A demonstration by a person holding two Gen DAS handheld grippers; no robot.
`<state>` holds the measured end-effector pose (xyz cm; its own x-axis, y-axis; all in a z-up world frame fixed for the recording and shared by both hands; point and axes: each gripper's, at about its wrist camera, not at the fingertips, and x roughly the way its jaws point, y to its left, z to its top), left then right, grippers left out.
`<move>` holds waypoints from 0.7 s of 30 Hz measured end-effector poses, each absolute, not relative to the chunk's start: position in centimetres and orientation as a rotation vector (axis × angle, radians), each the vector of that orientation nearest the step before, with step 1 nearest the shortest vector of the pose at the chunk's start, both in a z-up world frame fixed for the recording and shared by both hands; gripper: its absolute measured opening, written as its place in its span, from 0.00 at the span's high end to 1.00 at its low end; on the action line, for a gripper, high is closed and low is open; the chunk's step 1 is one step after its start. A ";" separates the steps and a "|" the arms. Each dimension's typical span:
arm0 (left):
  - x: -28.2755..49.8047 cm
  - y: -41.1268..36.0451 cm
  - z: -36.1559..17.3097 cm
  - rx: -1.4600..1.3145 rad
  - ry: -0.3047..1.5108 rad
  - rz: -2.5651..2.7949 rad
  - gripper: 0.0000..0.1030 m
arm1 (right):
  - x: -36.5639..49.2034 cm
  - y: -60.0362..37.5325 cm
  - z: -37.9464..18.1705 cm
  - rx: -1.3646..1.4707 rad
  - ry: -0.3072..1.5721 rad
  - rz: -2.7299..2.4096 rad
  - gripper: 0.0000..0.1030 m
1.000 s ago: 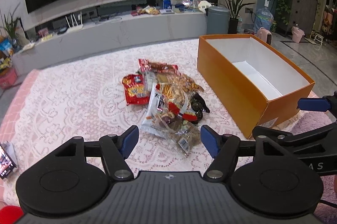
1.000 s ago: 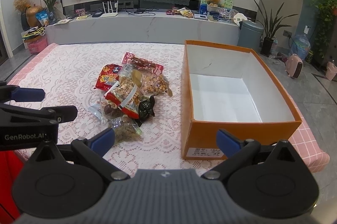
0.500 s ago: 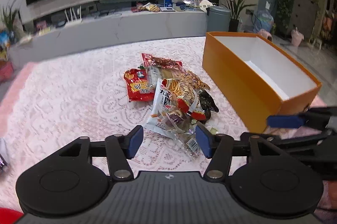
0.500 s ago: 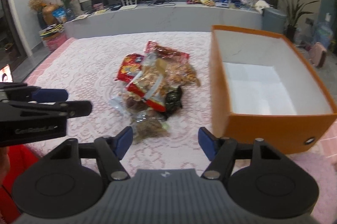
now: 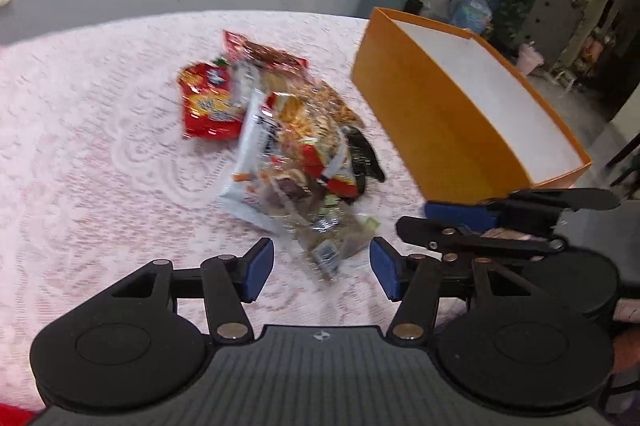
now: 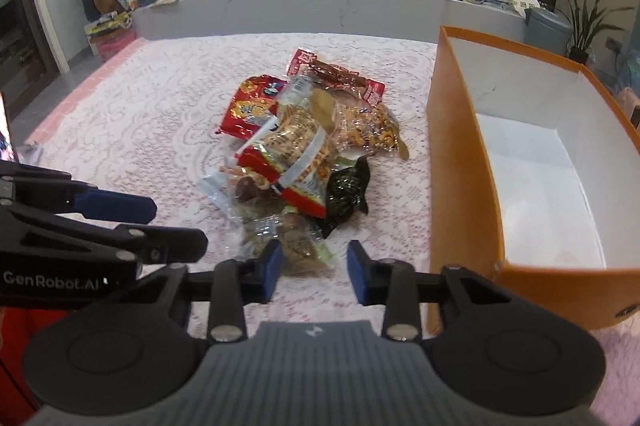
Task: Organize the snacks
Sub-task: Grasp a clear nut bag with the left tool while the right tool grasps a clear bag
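Note:
A pile of snack packets [image 5: 288, 129] [image 6: 304, 145] lies on the lace-covered table, left of an empty orange box [image 5: 432, 129] [image 6: 460, 185] with a white inside. A clear packet of brown snacks [image 5: 332, 242] [image 6: 296, 250] forms the pile's near end. My left gripper [image 5: 322, 272] hovers just short of it, jaws closing, pads apart and touching nothing. My right gripper [image 6: 316, 272] is also closing. The clear packet's near edge lies just ahead of its gap, by the left pad, and is not pinched. The two grippers sit side by side.
The box's near corner [image 6: 440, 306] stands close to the right of my right gripper. Beyond the table are a grey low counter [image 6: 320, 5], a bin [image 6: 548, 25] and potted plants. A phone screen [image 6: 6, 133] shows at the table's left edge.
Both grippers have come down and forward toward the near end of the pile. The right jaws have narrowed from wide open to a small gap; the left jaws narrowed a little.

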<state>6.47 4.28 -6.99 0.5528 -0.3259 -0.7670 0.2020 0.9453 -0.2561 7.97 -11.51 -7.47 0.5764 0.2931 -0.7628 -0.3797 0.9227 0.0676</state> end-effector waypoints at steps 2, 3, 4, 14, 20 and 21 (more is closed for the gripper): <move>7.2 4.4 -7.8 -0.190 0.955 -0.330 0.33 | 8.6 -11.6 -8.3 -0.135 0.884 0.411 0.84; 7.6 4.6 -8.2 -0.221 0.964 -0.333 0.32 | 8.9 -11.8 -8.8 -0.137 0.898 0.413 0.85; 8.0 4.7 -8.4 -0.249 0.973 -0.329 0.31 | 9.2 -12.0 -9.2 -0.137 0.913 0.413 0.85; 10.8 3.4 -11.0 -0.269 1.053 -0.269 0.22 | 10.7 -11.8 -11.6 -0.138 0.914 0.415 0.83; 11.6 3.1 -12.2 -0.307 1.083 -0.233 0.23 | 11.2 -11.3 -12.6 -0.149 0.927 0.444 0.85; 11.6 3.1 -12.1 -0.311 1.078 -0.224 0.24 | 11.2 -11.5 -12.7 -0.137 0.936 0.446 0.85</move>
<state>11.57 3.07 -12.09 0.4571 -0.3285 -0.8265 0.0285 0.9342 -0.3556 11.21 -11.46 -12.74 0.5095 0.3103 -0.8025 -0.4277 0.9007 0.0767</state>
